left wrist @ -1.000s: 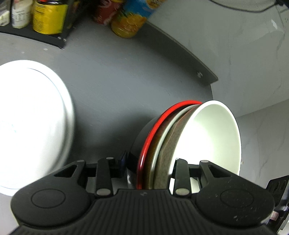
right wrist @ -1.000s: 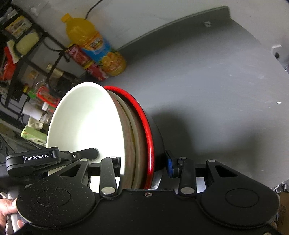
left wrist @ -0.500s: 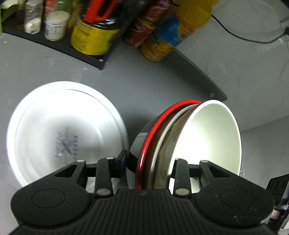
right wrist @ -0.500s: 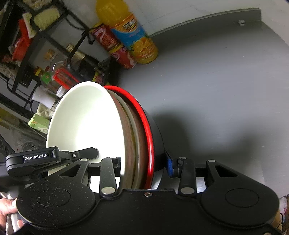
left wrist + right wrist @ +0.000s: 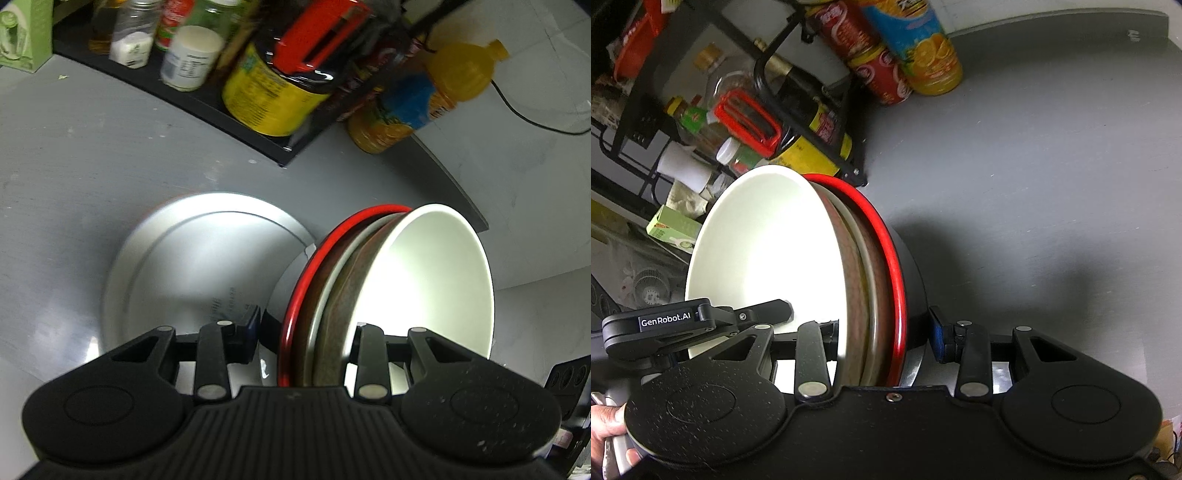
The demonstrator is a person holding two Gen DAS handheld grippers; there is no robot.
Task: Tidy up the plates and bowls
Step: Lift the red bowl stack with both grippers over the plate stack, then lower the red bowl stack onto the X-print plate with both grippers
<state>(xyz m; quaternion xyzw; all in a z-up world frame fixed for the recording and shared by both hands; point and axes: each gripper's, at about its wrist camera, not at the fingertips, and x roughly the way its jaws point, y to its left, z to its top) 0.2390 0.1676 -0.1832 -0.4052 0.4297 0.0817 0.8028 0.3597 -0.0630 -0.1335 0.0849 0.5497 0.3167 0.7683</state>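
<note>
A nested stack of bowls (image 5: pixel 417 295) is carried on edge above the grey table (image 5: pixel 92 166): a white bowl innermost, then brown and cream ones, and a black bowl with a red rim (image 5: pixel 310 273) outermost. My left gripper (image 5: pixel 308 339) is shut on the stack's wall from one side. My right gripper (image 5: pixel 884 336) is shut on the same stack of bowls (image 5: pixel 764 258) from the opposite side. A large white plate (image 5: pixel 192 266) lies flat on the table, below and left of the stack in the left wrist view. The left gripper's body (image 5: pixel 701 317) shows in the right wrist view.
A black rack (image 5: pixel 207 107) with jars, a yellow tin (image 5: pixel 266 96) and a red-handled tool stands behind the plate. An orange juice bottle (image 5: pixel 923 48) and cola cans (image 5: pixel 882 74) stand beside it. Bare grey table (image 5: pixel 1052 166) lies to the right. A hand (image 5: pixel 605 424) grips a handle.
Both grippers carried the stack sideways toward the rack. The white plate slid from the left edge of the left wrist view to just beside the stack. The grips are unchanged.
</note>
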